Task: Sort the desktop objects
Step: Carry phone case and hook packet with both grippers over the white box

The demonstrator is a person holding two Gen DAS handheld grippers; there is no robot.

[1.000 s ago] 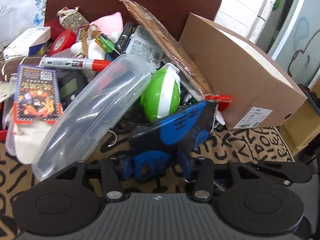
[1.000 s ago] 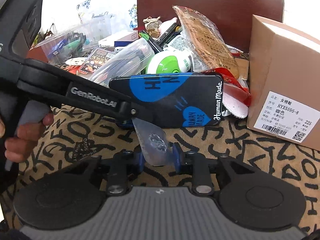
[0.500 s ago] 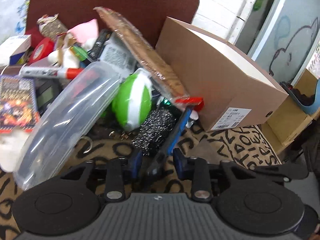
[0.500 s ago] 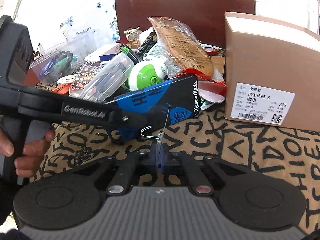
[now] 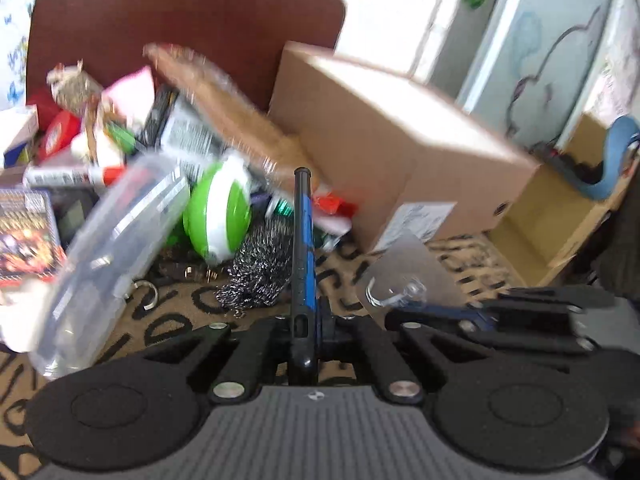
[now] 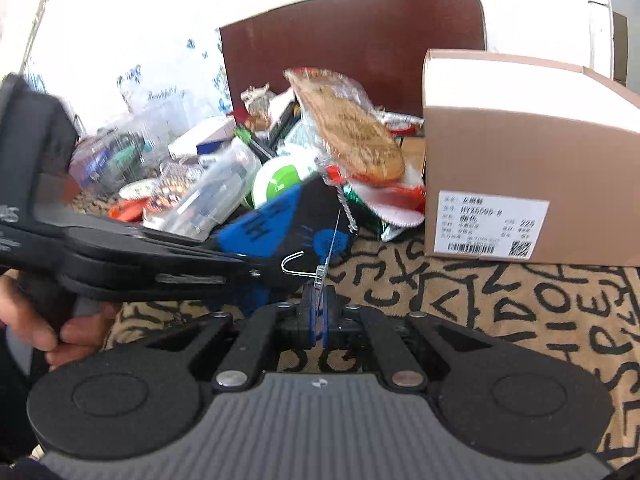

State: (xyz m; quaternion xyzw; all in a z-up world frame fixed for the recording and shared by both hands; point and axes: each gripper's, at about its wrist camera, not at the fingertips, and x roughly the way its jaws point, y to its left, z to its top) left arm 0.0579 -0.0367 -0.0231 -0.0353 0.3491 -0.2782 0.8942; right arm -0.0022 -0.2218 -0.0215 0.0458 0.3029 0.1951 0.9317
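Note:
My left gripper (image 5: 306,320) is shut on a black and blue phone case (image 5: 303,240), held edge-on and upright above the patterned cloth; the case also shows in the right wrist view (image 6: 280,220). My right gripper (image 6: 319,304) is shut on a clear adhesive wall hook (image 6: 320,264) with a metal hook. That hook sheet also shows in the left wrist view (image 5: 404,280), right of the case. A cluttered pile lies beyond: a green and white ball (image 5: 218,212), a clear plastic box (image 5: 116,240), a steel scourer (image 5: 256,272).
A brown shoe box (image 5: 392,148) with a white label stands to the right; it also shows in the right wrist view (image 6: 528,160). A dark red board (image 5: 180,28) backs the pile. An open cardboard box (image 5: 560,216) sits at far right. The cloth (image 6: 500,300) has black letters.
My left gripper has lifted the phone case off the pile and turned it from flat to edge-on, uncovering the steel scourer. My right gripper turned the hook sheet edge-on and holds it beside the case.

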